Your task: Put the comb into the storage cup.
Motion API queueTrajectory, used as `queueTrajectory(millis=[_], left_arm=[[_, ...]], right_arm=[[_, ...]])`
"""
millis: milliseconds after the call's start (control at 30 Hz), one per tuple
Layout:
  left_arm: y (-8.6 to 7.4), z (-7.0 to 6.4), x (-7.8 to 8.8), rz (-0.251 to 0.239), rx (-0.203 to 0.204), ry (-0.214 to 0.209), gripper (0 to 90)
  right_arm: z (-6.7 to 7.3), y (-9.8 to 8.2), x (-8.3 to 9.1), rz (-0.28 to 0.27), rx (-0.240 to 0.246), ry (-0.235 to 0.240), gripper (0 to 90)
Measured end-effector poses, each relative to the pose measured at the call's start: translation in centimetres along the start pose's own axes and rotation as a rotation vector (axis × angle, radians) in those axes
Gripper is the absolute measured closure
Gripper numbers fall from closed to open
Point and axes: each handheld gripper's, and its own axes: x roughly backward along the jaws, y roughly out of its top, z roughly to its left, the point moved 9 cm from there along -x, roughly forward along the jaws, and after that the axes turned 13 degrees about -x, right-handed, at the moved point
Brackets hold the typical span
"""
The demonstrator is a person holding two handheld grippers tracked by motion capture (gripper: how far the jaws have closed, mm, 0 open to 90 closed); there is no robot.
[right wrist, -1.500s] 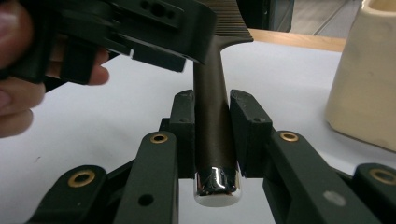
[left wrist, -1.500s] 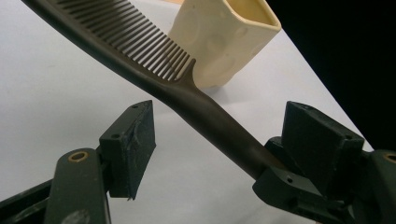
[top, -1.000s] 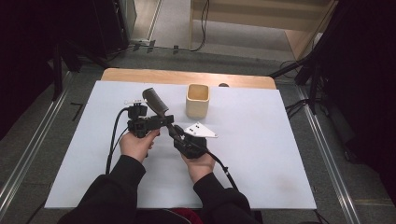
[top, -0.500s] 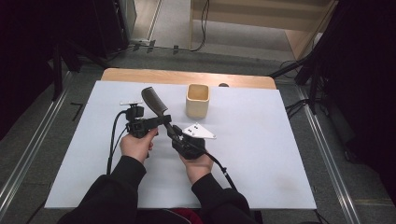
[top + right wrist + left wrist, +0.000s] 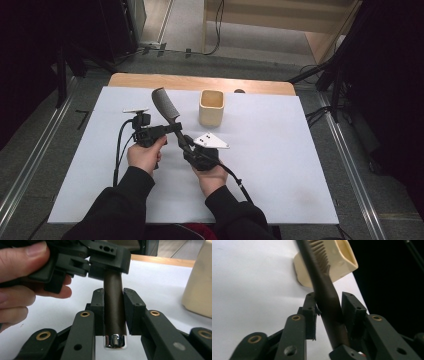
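Both pairs of fingers clench the same dark comb point(image 5: 168, 111). The right gripper point(image 5: 113, 312) clamps the smooth, round brown handle just above its shiny metal end cap, pads point(image 5: 98, 312) flat against either side. The left gripper point(image 5: 327, 311) has just been closing, and its matte black pads now press the handle higher up, below the row of stiff teeth. The comb is held off the white table point(image 5: 280, 165), slanting toward 11 o'clock. A cream, square-mouthed cup point(image 5: 211, 107) — smooth-walled, with rounded corners — stands at 1 o'clock from the hands.
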Motion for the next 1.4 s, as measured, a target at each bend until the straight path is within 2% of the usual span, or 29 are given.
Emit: queueTrajectory(millis=[200,300,500,600,800,1033,1200,1400], left_arm=[[0.0,-0.1,0.1,0.001,0.013,-0.018,70.0],[0.0,-0.3,0.1,0.006,0.01,-0.025,70.9],[0.0,-0.4,0.1,0.014,-0.002,-0.02,72.5],[0.0,-0.3,0.2,0.014,-0.008,-0.017,72.6],[0.2,0.0,0.4,0.012,-0.034,0.01,72.6],[0.3,0.3,0.5,0.017,-0.07,0.047,72.6],[0.4,0.4,0.6,0.014,-0.087,0.06,72.6],[0.5,0.5,0.8,0.009,-0.094,0.065,72.6]], right_arm=[[0.0,-0.1,0.0,0.007,0.012,-0.001,69.5],[0.0,-0.1,-0.1,0.007,0.036,0.002,68.0],[0.1,0.0,0.0,0.018,0.051,0.014,60.4],[0.1,0.0,0.1,0.034,0.057,0.03,53.1],[-0.2,-0.2,0.3,0.083,0.073,0.061,41.6],[-0.6,-0.5,0.7,0.128,0.105,0.052,34.9],[-0.7,-0.5,0.9,0.145,0.079,0.089,28.1],[-1.1,-0.6,1.4,0.159,0.138,0.066,25.9]])
